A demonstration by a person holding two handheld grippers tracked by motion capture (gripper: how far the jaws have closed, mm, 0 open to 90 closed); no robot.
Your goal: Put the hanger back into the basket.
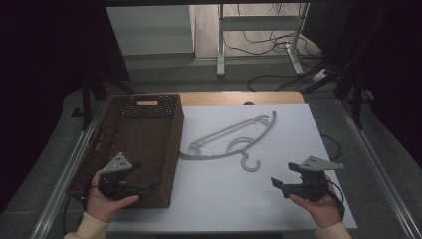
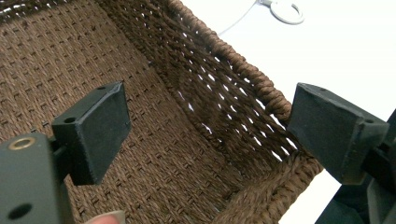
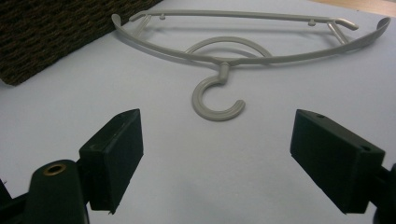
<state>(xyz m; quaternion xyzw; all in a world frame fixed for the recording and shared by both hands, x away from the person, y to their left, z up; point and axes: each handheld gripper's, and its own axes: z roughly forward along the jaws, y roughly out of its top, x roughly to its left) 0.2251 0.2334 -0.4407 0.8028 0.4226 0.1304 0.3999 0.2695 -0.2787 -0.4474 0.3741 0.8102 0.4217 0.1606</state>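
A grey plastic clothes hanger (image 1: 234,137) lies flat on the white table top, its hook (image 3: 215,103) pointing toward the near edge. To its left stands a brown woven basket (image 1: 130,149). My left gripper (image 1: 149,187) hovers over the basket's near right corner, open, with the woven wall (image 2: 243,88) seen between its jaws and nothing held. At the near right my right gripper (image 1: 278,185) is open too, pointing left toward the hanger (image 3: 243,42), a short way from the hook. Both are held by a person's hands.
The white table (image 1: 278,209) has bare room in front of and right of the hanger. A wooden strip (image 1: 239,97) runs along the far edge. Beyond it are metal stand legs (image 1: 220,45) and cables on the floor.
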